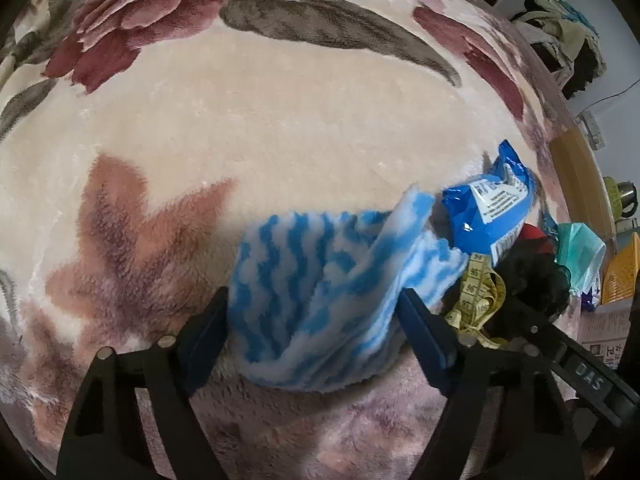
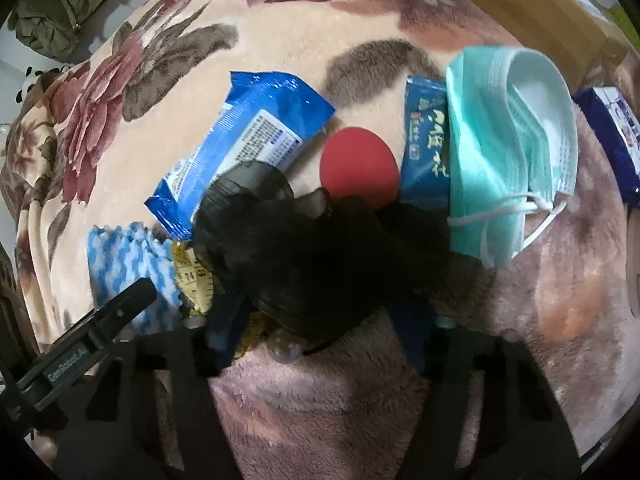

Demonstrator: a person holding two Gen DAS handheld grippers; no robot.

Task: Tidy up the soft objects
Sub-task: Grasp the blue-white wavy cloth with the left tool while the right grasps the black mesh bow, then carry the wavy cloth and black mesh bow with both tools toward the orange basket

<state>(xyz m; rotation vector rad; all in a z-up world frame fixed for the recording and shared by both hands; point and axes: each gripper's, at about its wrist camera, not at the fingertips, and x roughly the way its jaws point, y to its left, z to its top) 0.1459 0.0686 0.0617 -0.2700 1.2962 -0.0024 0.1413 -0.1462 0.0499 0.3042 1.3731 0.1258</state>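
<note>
Left wrist view: left gripper point(image 1: 316, 316) with jaws apart around the blue-and-white wavy-striped fleece cloth point(image 1: 320, 292) on the floral plush blanket point(image 1: 240, 120).
Right wrist view: right gripper point(image 2: 320, 320) jaws apart, straddling a crumpled black fuzzy fabric point(image 2: 320, 248).
Neighbours: yellow tape measure point(image 1: 480, 292) beside cloth.

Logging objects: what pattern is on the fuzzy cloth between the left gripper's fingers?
Blue-and-white wavy stripes on the fuzzy cloth; left wrist view.

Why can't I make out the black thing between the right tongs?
Right wrist view: the black soft object is underexposed, so it reads as a detail-less blob; the fisheye bends the blanket edges. Left wrist view: the striped cloth is evenly lit and sharp.
</note>
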